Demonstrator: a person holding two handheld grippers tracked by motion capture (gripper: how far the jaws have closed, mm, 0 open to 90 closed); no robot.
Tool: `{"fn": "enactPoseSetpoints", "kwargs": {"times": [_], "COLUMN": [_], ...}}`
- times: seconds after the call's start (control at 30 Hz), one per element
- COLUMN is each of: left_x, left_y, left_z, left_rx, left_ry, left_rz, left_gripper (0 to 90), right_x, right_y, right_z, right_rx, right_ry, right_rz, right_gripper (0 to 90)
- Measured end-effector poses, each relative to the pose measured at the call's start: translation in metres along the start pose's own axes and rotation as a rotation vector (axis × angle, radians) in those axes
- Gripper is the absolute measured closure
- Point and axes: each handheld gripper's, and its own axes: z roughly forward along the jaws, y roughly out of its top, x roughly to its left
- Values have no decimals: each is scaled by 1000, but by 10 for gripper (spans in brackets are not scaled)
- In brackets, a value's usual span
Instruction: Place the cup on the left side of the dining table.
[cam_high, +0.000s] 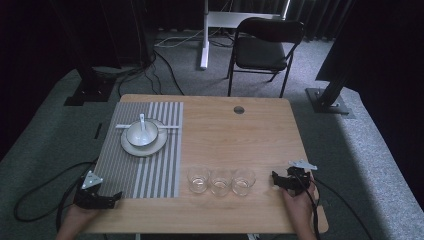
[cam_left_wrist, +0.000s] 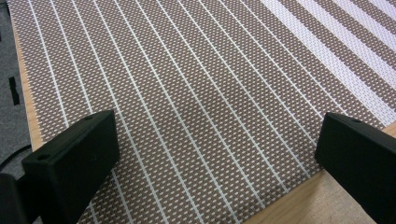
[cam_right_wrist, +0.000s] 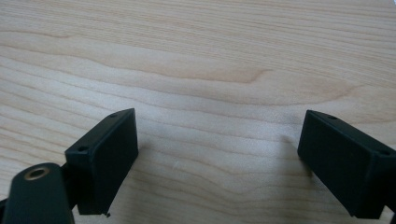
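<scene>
A striped placemat (cam_high: 150, 165) covers the left part of the wooden table (cam_high: 235, 135). On it stands a white plate (cam_high: 131, 146) with a white bowl (cam_high: 142, 134) and a spoon (cam_high: 142, 121) in it. A row of three clear glasses (cam_high: 220, 181) stands near the front middle. My left gripper (cam_high: 114, 197) rests open at the mat's front left corner; its jaws stand wide over the mat (cam_left_wrist: 196, 93). My right gripper (cam_high: 276, 179) is open at the front right, to the right of the glasses, jaws wide over bare wood (cam_right_wrist: 210, 70).
A black folding chair (cam_high: 265, 47) stands beyond the table's far edge. A round cable hole (cam_high: 239, 109) sits near the far edge. Cables trail on the carpet at the left. Black stand bases flank the table at both far corners.
</scene>
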Motion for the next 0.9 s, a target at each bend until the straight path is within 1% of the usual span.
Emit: {"fn": "enactPoseSetpoints", "kwargs": {"times": [0.2, 0.3, 0.37, 0.4, 0.43, 0.5, 0.53, 0.57, 0.63, 0.67, 0.7, 0.77, 0.8, 0.83, 0.87, 0.9], "left_x": [0, -2, -5, -6, -8, -8, -10, -10, -12, -13, -14, -15, -15, -16, -18, -19], "left_y": [0, 1, 2, 3, 3, 5, 6, 7, 9, 10, 11, 13, 14, 14, 15, 15], "left_z": [0, 0, -1, 0, 0, -1, -2, -3, -4, -5, -5, -5, -5, -5, -5, -5], "left_rx": [3, 4, -2, 2, 1, -3, -12, -13, -23, -26, -36, -32, -38, -36, -37, -38], "left_ry": [-7, -22, -19, -24, -17, -41, -37, -49, -51, -74, -66, -79, -70, -80, -75, -83], "left_rz": [9, 33, 40, 41, 47, 33, 38, 35, 36, 35, 36, 41, 43, 46, 51, 53], "left_gripper": [2, 4, 4, 4, 4, 4, 4, 4, 4, 4, 4, 4, 4, 10, 16, 17], "right_x": [0, 0, 0, 0, 0, 0, 0, 0, 0, 0, 0, 0, 0, 0, 0, 0], "right_y": [0, 0, 0, 0, 0, 0, 0, 0, 0, 0, 0, 0, 0, 0, 0, 0], "right_z": [0, 0, 0, 0, 0, 0, 0, 0, 0, 0, 0, 0, 0, 0, 0, 0], "right_rx": [0, 0, 0, 0, 0, 0, 0, 0, 0, 0, 0, 0, 0, 0, 0, 0], "right_ry": [0, 0, 0, 0, 0, 0, 0, 0, 0, 0, 0, 0, 0, 0, 0, 0], "right_rz": [1, 0, 1, 0, 1, 1, 1, 0, 1, 0, 1, 1, 0, 0, 0, 0], "right_gripper": [117, 117, 117, 117, 117, 117, 117, 117, 117, 117, 117, 117, 117, 117, 117, 117]}}
